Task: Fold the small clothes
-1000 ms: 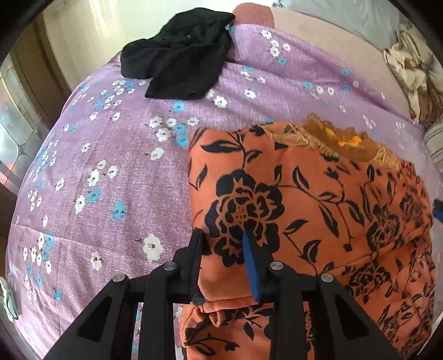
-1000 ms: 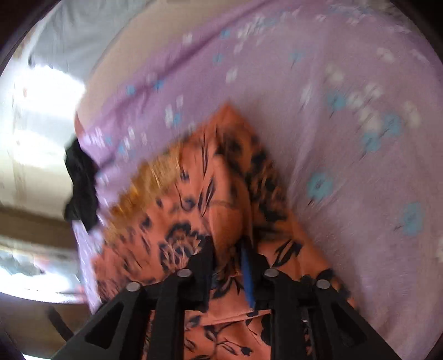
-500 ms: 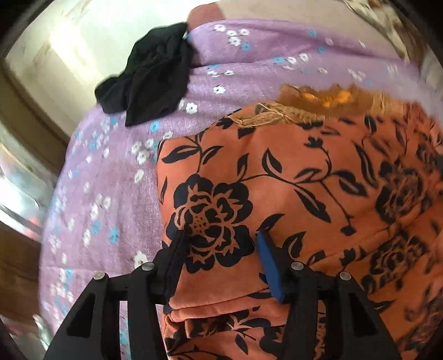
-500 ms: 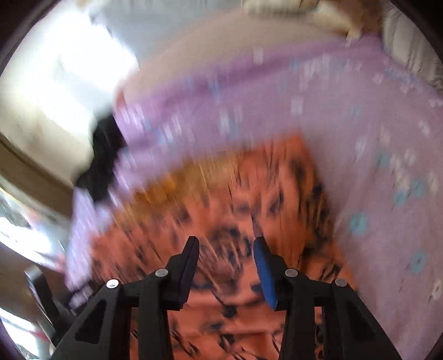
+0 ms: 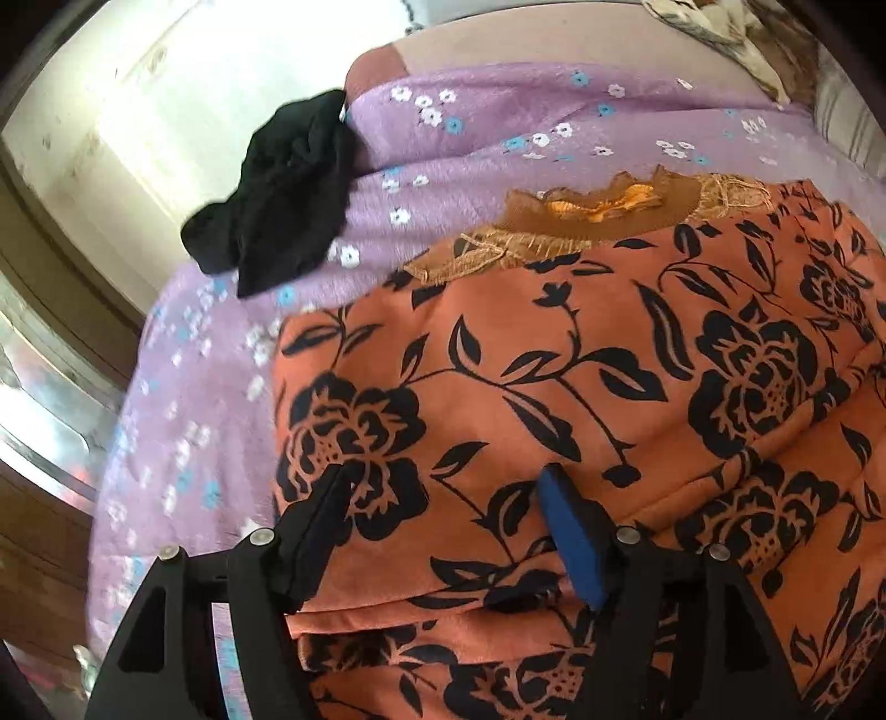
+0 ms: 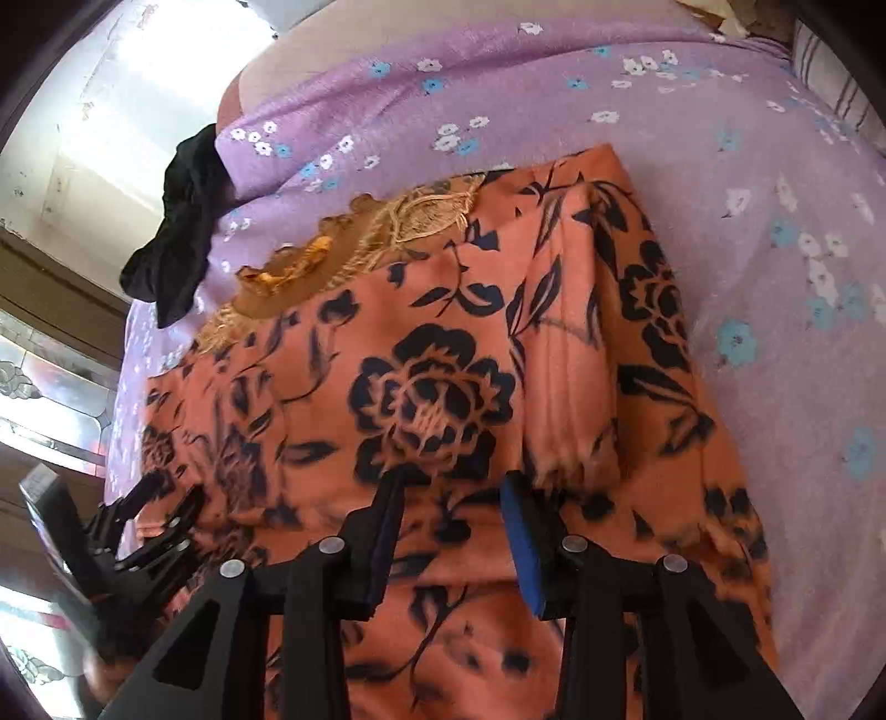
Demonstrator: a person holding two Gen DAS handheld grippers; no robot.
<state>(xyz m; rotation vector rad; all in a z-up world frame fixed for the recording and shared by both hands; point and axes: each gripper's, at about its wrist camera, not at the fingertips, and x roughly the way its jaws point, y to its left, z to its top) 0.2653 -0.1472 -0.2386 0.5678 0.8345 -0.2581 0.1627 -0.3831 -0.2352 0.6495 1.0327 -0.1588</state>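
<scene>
An orange garment with black flower print [image 5: 554, 387] lies folded on the purple flowered bedspread [image 5: 470, 111]; its brown embroidered neckline [image 5: 598, 210] shows at the far edge. My left gripper [image 5: 448, 482] is open just above the garment's near left part, holding nothing. In the right wrist view the same garment [image 6: 443, 387] fills the middle, with a folded ridge on its right side. My right gripper [image 6: 451, 487] is open over its near edge and empty. The left gripper [image 6: 144, 526] shows at the lower left of that view.
A crumpled black garment [image 5: 277, 194] lies at the far left edge of the bed, also in the right wrist view [image 6: 177, 221]. A pale wall and a wooden, glass-panelled frame [image 5: 44, 387] stand beyond the bed's left side. Patterned cloth [image 5: 714, 27] lies at the far right.
Both grippers were shut on the orange garment a second ago; they have opened, let go of it and drawn back a little. The garment now lies flat, folded over.
</scene>
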